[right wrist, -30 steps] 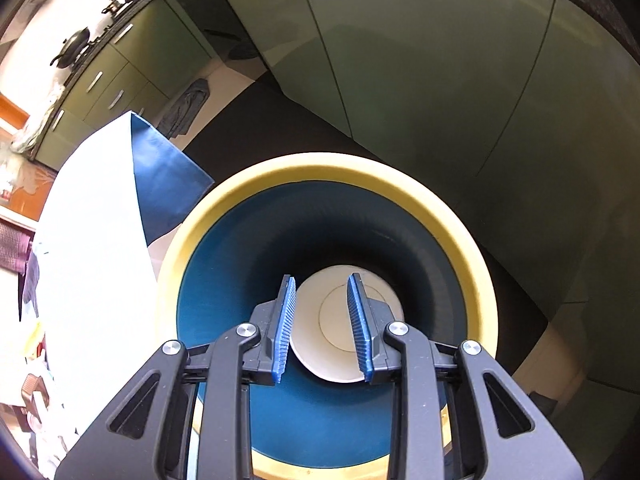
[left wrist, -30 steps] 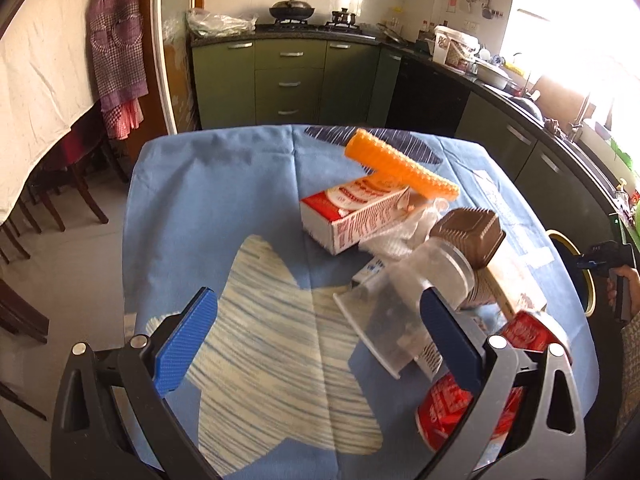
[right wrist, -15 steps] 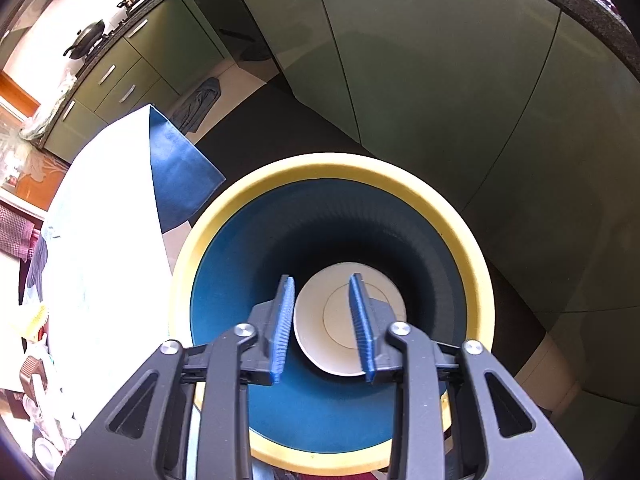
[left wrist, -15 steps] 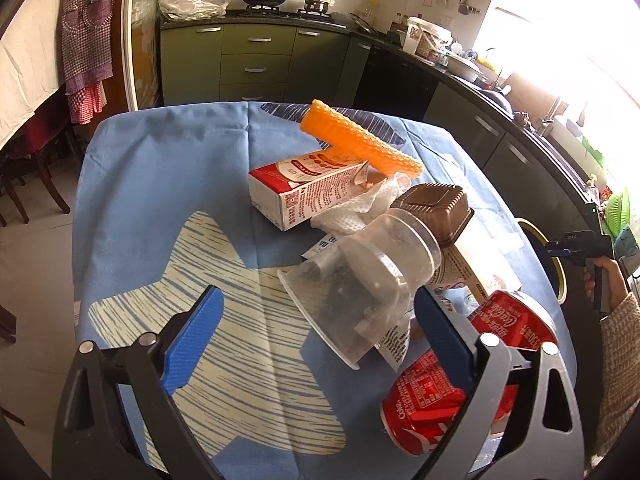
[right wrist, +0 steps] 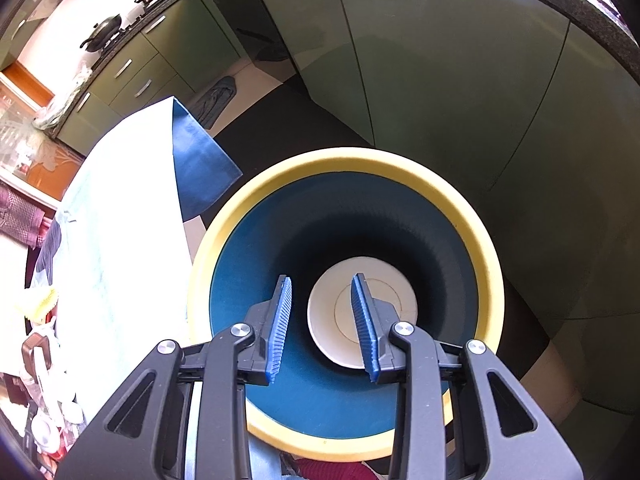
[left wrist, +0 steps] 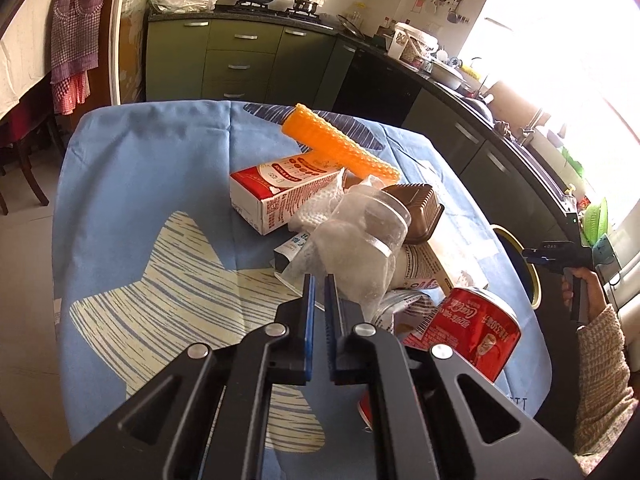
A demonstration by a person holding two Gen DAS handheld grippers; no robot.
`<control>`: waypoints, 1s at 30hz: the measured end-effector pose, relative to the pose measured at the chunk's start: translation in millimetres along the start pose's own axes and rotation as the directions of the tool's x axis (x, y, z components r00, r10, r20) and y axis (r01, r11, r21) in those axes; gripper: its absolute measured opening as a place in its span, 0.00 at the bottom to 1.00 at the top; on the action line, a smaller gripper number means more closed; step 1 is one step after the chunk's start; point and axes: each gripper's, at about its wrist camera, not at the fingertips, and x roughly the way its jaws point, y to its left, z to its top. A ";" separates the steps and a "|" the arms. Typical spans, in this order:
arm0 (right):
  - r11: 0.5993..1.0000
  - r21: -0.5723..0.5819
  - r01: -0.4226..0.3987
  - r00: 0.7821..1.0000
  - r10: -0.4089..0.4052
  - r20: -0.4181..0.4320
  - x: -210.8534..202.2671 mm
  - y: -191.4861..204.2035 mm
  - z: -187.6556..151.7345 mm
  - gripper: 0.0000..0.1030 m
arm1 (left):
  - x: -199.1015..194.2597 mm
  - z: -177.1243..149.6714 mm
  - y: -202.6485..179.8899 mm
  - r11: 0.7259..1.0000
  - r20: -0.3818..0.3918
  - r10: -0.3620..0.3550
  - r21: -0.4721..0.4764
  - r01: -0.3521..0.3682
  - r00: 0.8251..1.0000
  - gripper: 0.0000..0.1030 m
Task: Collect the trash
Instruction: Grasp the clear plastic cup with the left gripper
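Risk first. My left gripper [left wrist: 319, 280] has just closed to its narrowest, the blue pads almost together at lower centre of the left wrist view. They appear to pinch the near edge of the clear plastic bag [left wrist: 352, 256], but the film is transparent and I cannot confirm that it sits between the pads. If the bite holds only a thin lip, I judge the bag may slip out on lifting. The bag also lies against the clear plastic jar [left wrist: 374, 220] and over the paper wrappers, so a lift could drag the jar or nudge the red can [left wrist: 476, 336], at lower right, toward the edge of the table.

The remaining trash sits in one heap at centre frame on the blue tablecloth [left wrist: 140, 184]: the red and white carton [left wrist: 280, 196], the orange textured roll [left wrist: 340, 148] resting on it, and the brown tray [left wrist: 416, 208] behind the jar.

The left gripper points down and forward at the heap from its near side.

My right gripper [right wrist: 322, 320] is partly spread and empty. It points steeply down into the blue bin with the yellow rim [right wrist: 344, 160], which stands on the floor just beside the table. If the bin shifts, a dropped item could miss the opening.
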 end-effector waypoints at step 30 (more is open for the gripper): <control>0.999 -0.033 -0.007 1.000 0.006 -0.017 10.3 6.8 -1.9 0.34 | 15.5 7.8 -9.2 0.991 0.008 0.057 0.119 -0.058 0.998 0.71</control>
